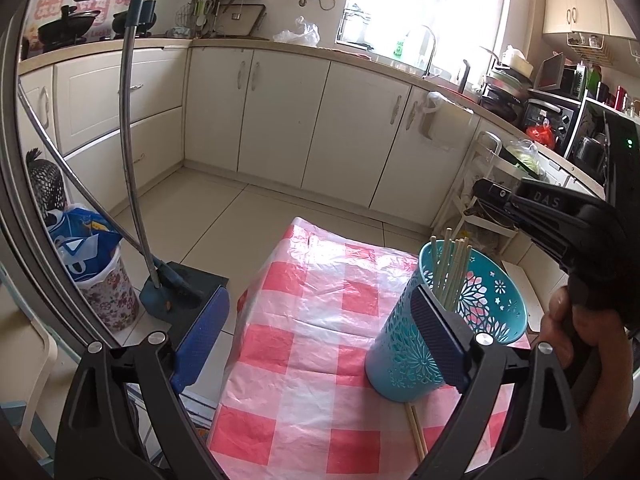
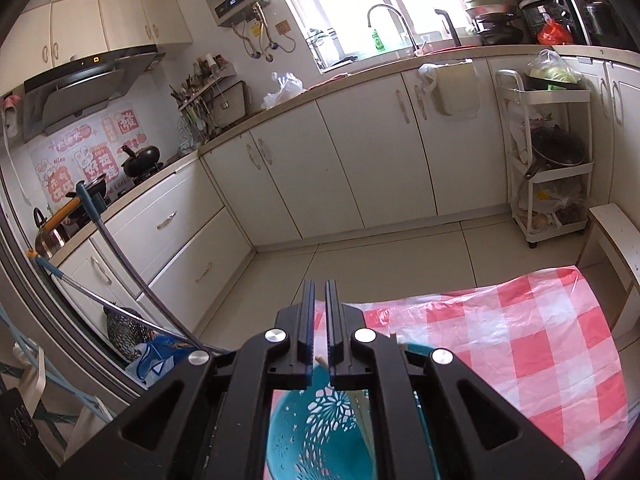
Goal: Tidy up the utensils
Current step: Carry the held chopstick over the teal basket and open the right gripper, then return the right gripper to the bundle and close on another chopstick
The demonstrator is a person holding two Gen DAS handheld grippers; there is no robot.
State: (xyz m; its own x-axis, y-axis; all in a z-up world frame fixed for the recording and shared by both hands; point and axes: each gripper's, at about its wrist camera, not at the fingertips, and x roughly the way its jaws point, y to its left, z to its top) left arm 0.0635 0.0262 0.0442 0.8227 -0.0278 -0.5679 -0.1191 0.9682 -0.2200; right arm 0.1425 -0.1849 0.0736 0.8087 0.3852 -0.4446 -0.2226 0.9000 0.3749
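A teal perforated holder [image 1: 480, 304] stands on the red-checked tablecloth [image 1: 320, 360] with several pale chopsticks [image 1: 450, 268] upright in it. A loose pair of chopsticks [image 1: 416, 428] lies on the cloth at its base. My left gripper [image 1: 318, 296] is open wide; its right pad [image 1: 438, 340] is in front of the holder's near wall, and I cannot tell if it touches. A hand holds my right gripper [image 1: 480, 192] above the holder. In the right wrist view that gripper [image 2: 318, 292] is shut and the holder [image 2: 316, 424] sits below it, a chopstick tip [image 2: 320, 359] showing through the gap.
Left of the table stand a floral-print bin [image 1: 106, 300] and a blue dustpan with long handles [image 1: 172, 292]. A white trolley [image 2: 548, 168] and a white bench [image 2: 616, 240] are on the right. The table's far edge [image 2: 460, 296] drops to the tiled floor.
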